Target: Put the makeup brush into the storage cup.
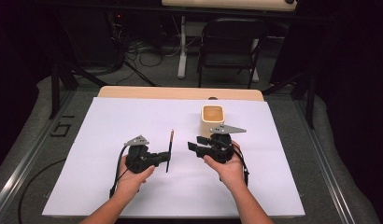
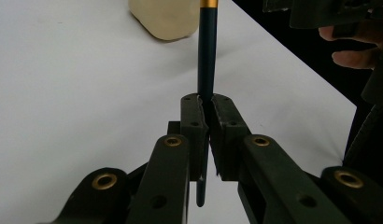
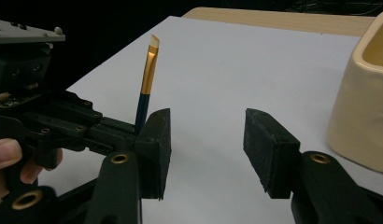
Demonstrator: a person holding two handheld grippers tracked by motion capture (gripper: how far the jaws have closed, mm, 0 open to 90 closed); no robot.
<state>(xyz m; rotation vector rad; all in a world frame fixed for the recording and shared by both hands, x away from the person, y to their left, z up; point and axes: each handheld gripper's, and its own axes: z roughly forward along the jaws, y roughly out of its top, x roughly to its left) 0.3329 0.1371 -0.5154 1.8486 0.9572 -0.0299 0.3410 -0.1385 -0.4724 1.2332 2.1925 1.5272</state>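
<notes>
A thin brush (image 1: 170, 148) with a dark teal handle (image 2: 207, 60), a gold ferrule (image 3: 148, 74) and a slanted pale tip stands nearly upright. My left gripper (image 1: 167, 157) is shut on its lower handle, with the pads (image 2: 195, 116) pressed against both sides. My right gripper (image 1: 192, 148) faces it from the right, a short gap away. Its jaws (image 3: 207, 140) stand open with bare white sheet between them. A cream square cup (image 1: 212, 119) stands just behind the right gripper, at the right edge of the right gripper view (image 3: 362, 107).
A white sheet (image 1: 110, 140) covers most of the wooden table (image 1: 180, 93). A dark folding chair (image 1: 231, 42) and cables stand on the floor beyond the table's far edge. The left half of the sheet offers free room.
</notes>
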